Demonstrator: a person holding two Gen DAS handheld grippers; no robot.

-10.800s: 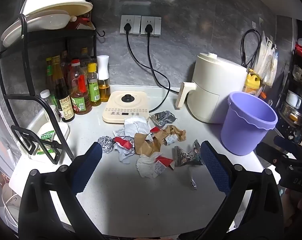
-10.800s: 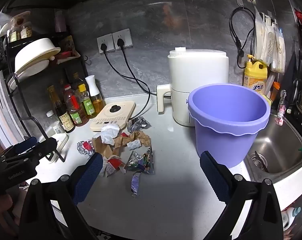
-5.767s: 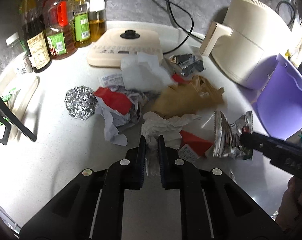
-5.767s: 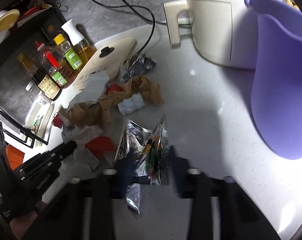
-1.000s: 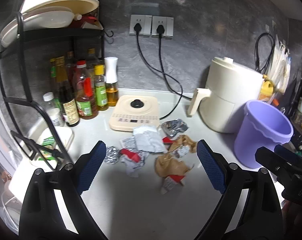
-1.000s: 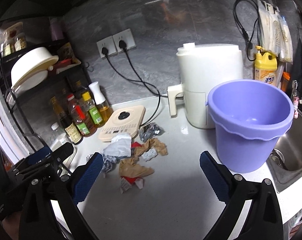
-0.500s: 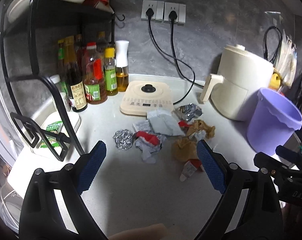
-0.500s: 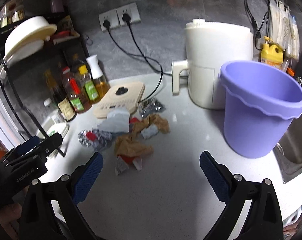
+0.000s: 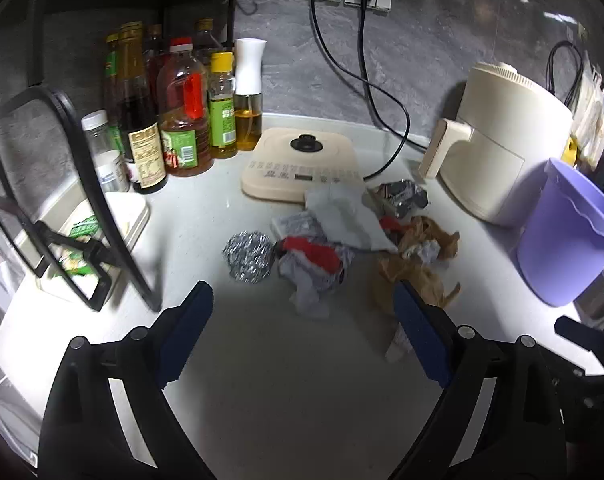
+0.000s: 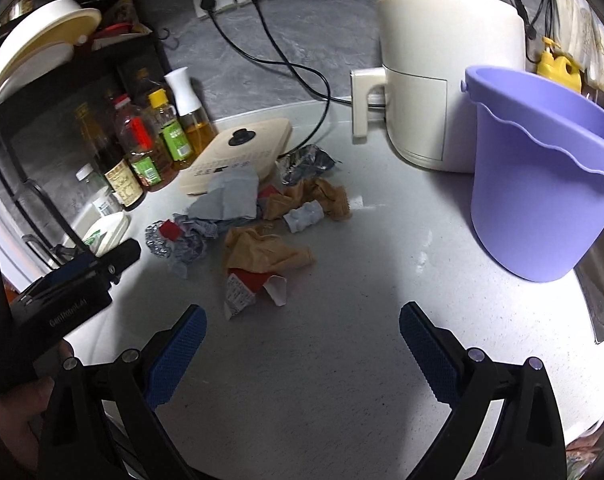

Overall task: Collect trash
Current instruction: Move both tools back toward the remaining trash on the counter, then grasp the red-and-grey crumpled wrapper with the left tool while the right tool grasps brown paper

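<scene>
Both grippers have dropped closer to the white countertop [image 10: 342, 360] than half a second ago, so the trash pile now looks larger in both wrist views and the top shelf of the black rack [image 9: 61, 184] has slid out of the left view. The left gripper [image 9: 302, 332] hangs above bare counter with its blue ribbed pads spread wide and nothing between them. The right gripper [image 10: 302, 344] is likewise spread wide and empty.

Readable writing is scarce: white letters on the left gripper's black body, seen from the right wrist, look like "GenRobot.AI". The bottle labels are too small to read.

Taking the purple bucket [image 10: 542, 184] as landmark, the trash lies well to its left. Nearest the right gripper is a red-and-white printed carton scrap [image 10: 249, 288], torn and flattened, its long axis running roughly left to right. Just behind it, crumpled brown paper [image 10: 261, 252] stretches toward the bucket. Farther from the bucket sit a grey-white crumpled wrapper with red print [image 9: 314, 260] and, touching it, a rounded ball of shiny foil [image 9: 247, 254]. A flat grey-white tissue [image 9: 342, 212] overlaps the front edge of a cream appliance base [image 9: 302, 160] with a black knob. A shiny dark foil packet [image 9: 402, 196] lies between that base and the bucket.

Behind the bucket, just beside it, stands a smooth cream air fryer [image 10: 442, 60], its handle pointing away from the bucket. The bucket itself is plastic, upright, with a wavy rim.
</scene>
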